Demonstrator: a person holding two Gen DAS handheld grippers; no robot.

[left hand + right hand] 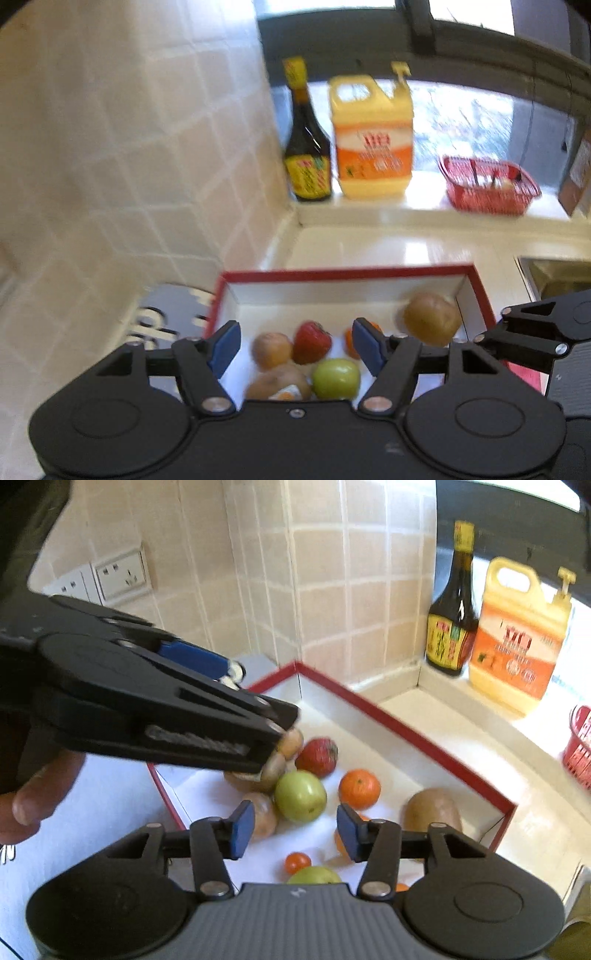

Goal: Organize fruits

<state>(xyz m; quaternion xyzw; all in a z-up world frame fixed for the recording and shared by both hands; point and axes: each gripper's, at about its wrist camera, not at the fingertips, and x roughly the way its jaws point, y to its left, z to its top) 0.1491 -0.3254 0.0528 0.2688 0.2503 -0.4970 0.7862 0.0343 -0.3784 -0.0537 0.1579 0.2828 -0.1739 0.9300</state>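
A red-rimmed white box (347, 274) (399, 727) holds several fruits. In the left wrist view I see a strawberry (312, 341), a green apple (336, 378), a brown kiwi (432, 319) and tan round fruits (272, 350). My left gripper (295, 347) is open above the box's near end. In the right wrist view my right gripper (295, 830) is open over the box, above a green apple (300, 795), an orange (359, 788), a strawberry (317, 757), a kiwi (432, 810) and a small tomato (297, 862). The left gripper's body (147, 701) crosses that view from the left.
A dark sauce bottle (306, 147) (450, 620) and a yellow detergent jug (373, 140) (517, 642) stand on the window ledge. A red basket (487, 184) sits to their right. A tiled wall (129, 147) is on the left, with sockets (122, 576). A sink edge (554, 273) is at right.
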